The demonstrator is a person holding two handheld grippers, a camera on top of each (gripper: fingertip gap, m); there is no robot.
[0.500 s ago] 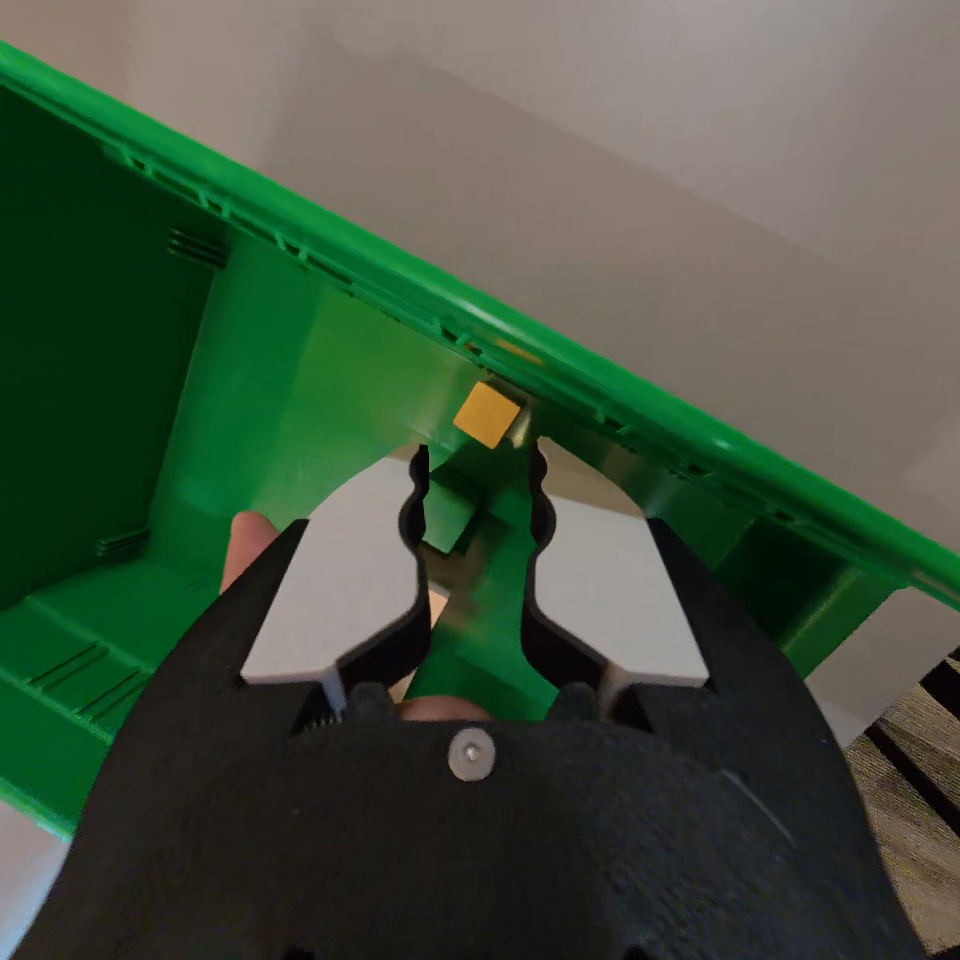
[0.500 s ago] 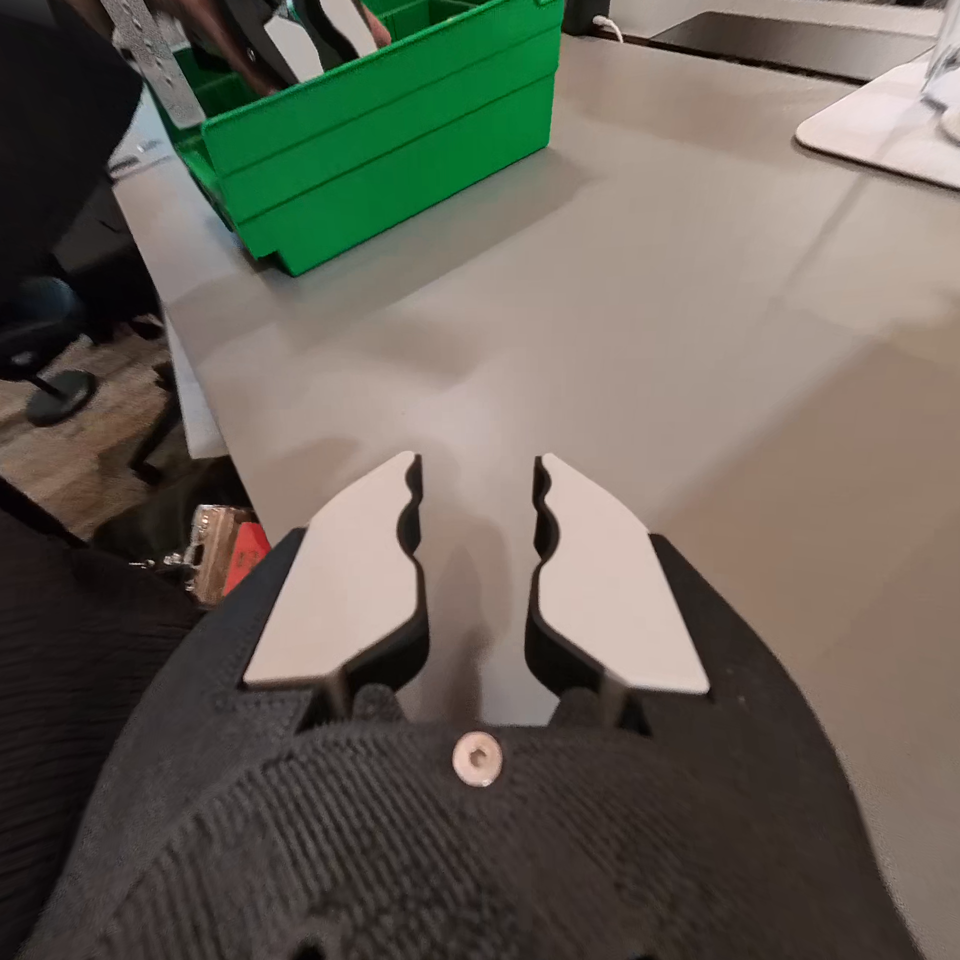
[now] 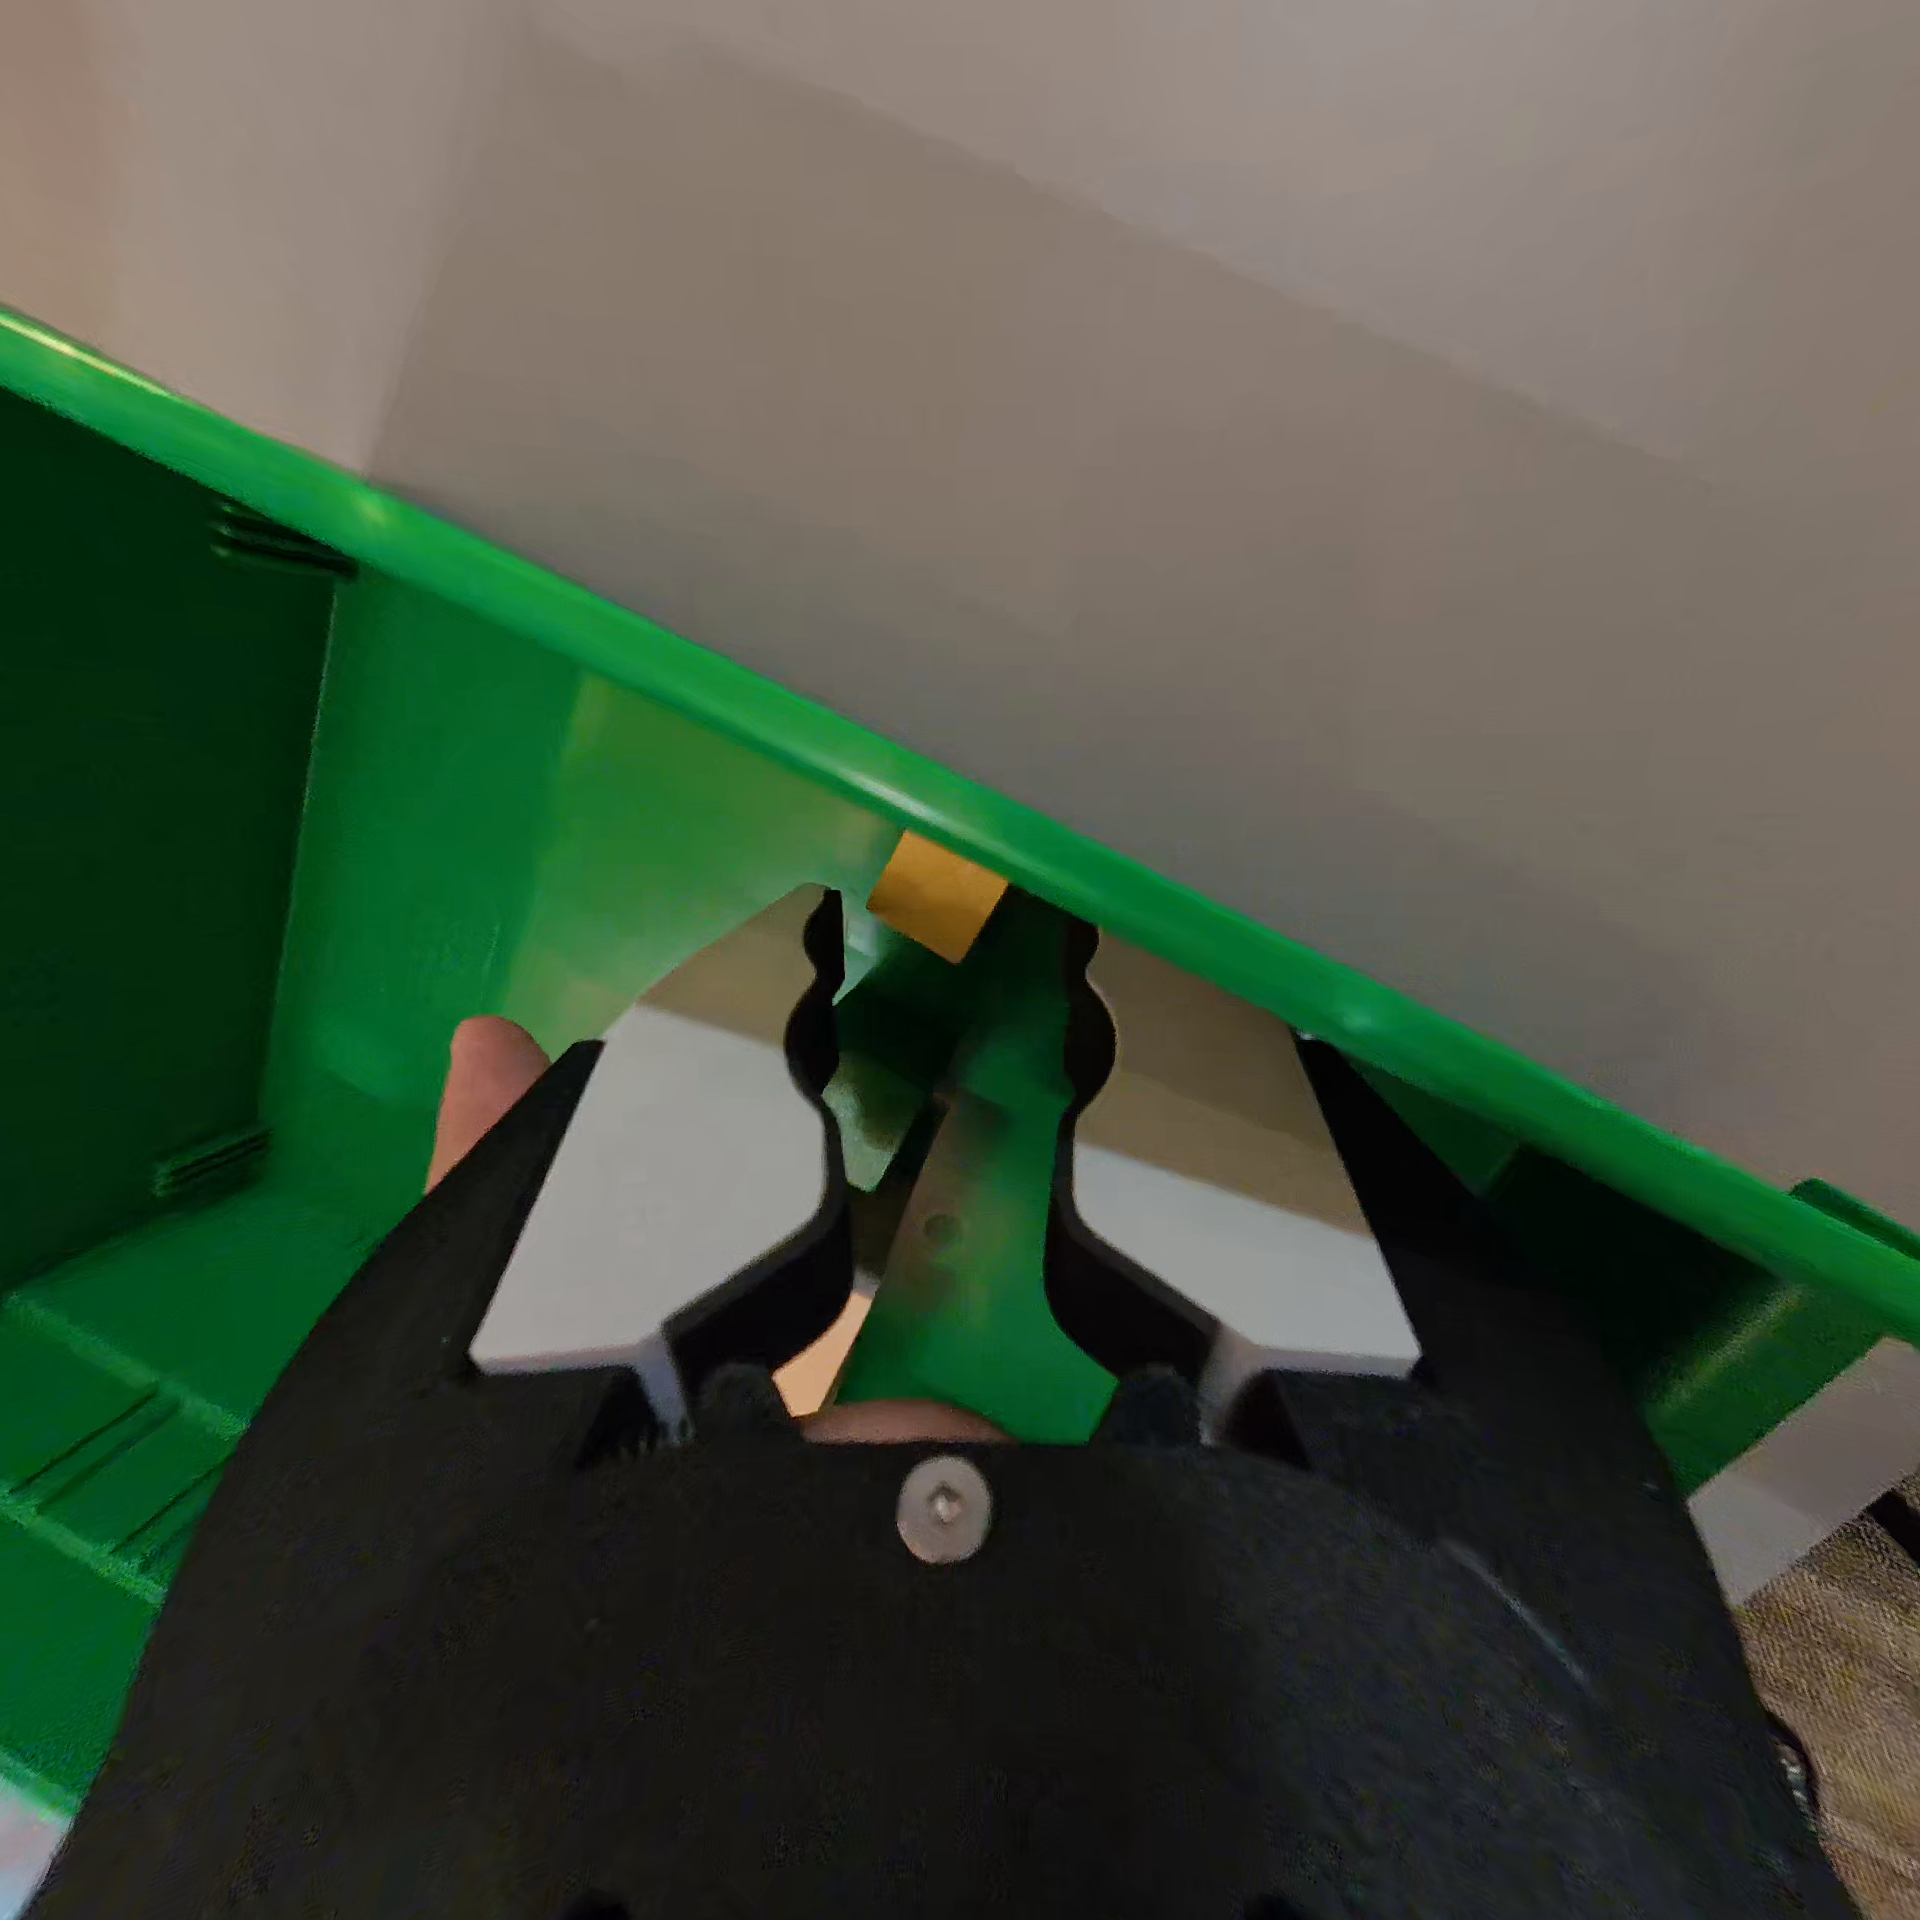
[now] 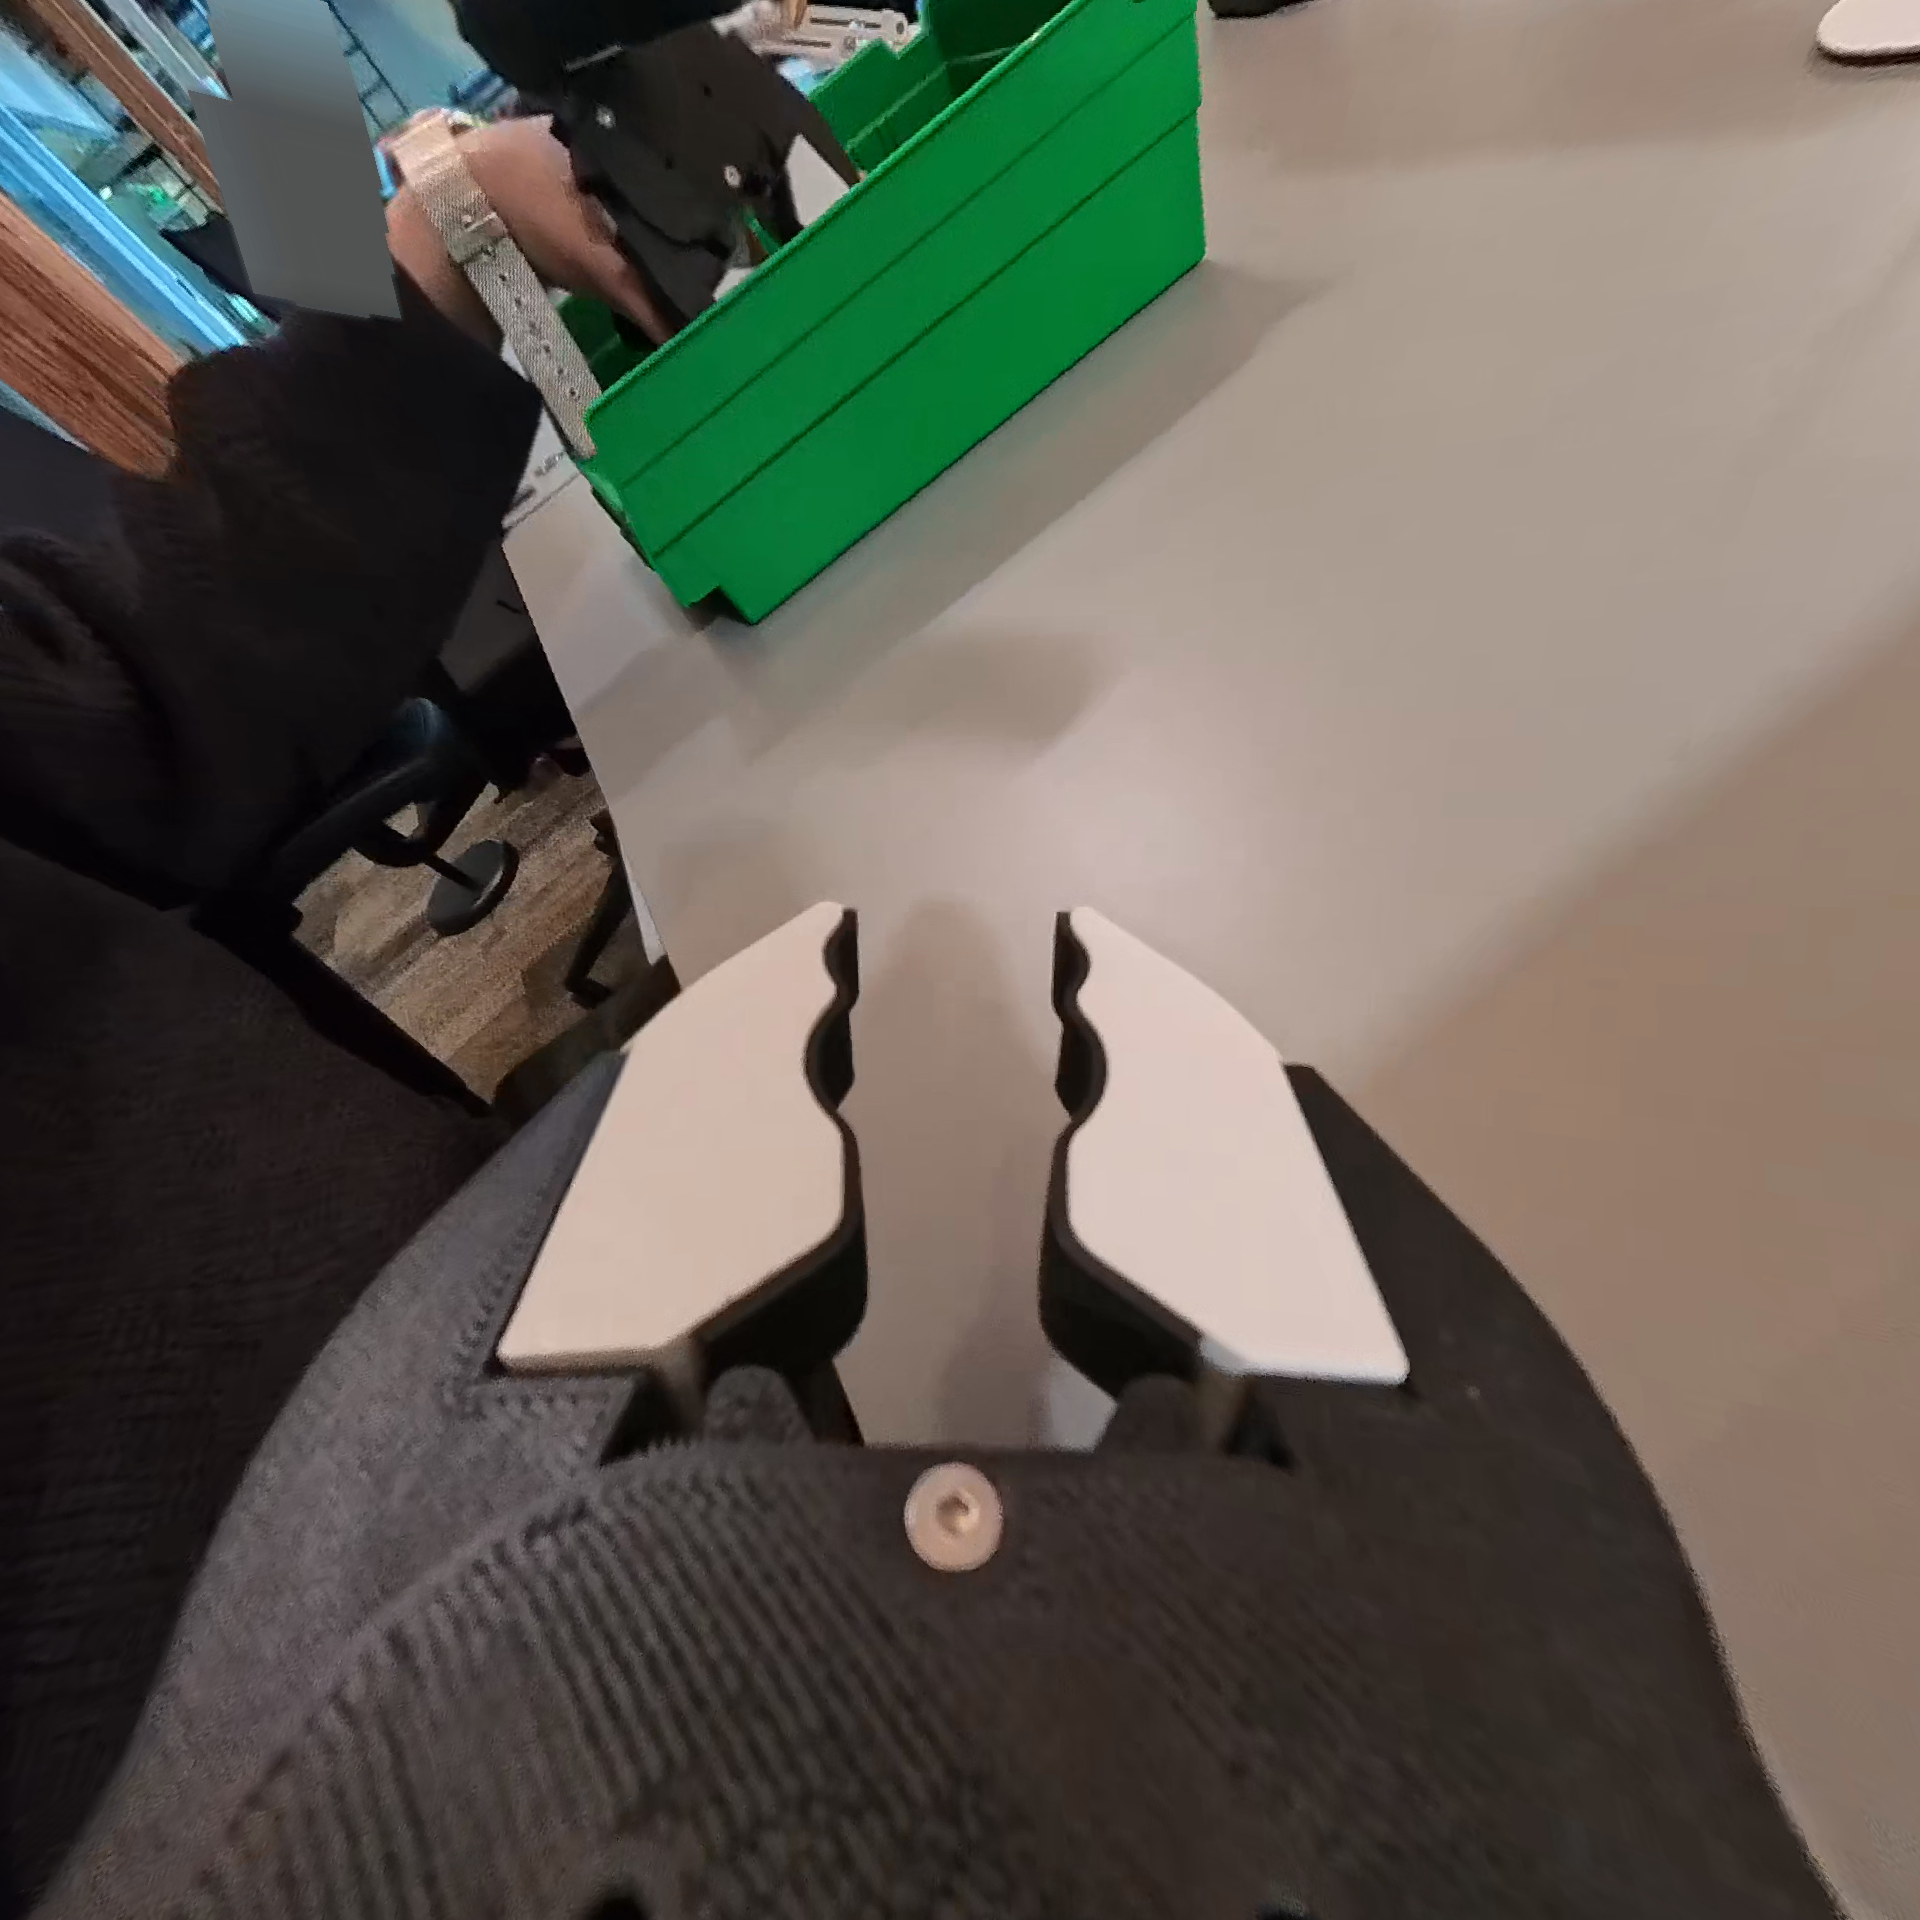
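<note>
My left gripper (image 3: 945, 935) is inside a green plastic bin (image 3: 436, 852), with its tips close to the bin's far wall. Its jaws stand apart. A small yellow block (image 3: 935, 896) sits just beyond the tips, under the bin's rim. A grey metal strip with a hole (image 3: 940, 1205) and a dark green piece (image 3: 868, 1112) lie in the gap between the fingers; I cannot tell if they touch the pads. My right gripper (image 4: 956, 925) is open and empty above the grey table (image 4: 1455, 727). The bin (image 4: 914, 343) stands far ahead of it, with the left gripper (image 4: 686, 156) and a hand in it.
A perforated metal strap (image 4: 520, 312) hangs over the bin's near end. The table's left edge (image 4: 582, 727) runs beside a black office chair (image 4: 312, 644) over patterned carpet. A fingertip (image 3: 483, 1081) shows beside my left gripper. A white object (image 4: 1870, 31) sits at the far right.
The left gripper has moved closer to the bin's far wall, so the yellow block now sits at its tips. The right gripper has swung left, bringing the bin and chair more into view.
</note>
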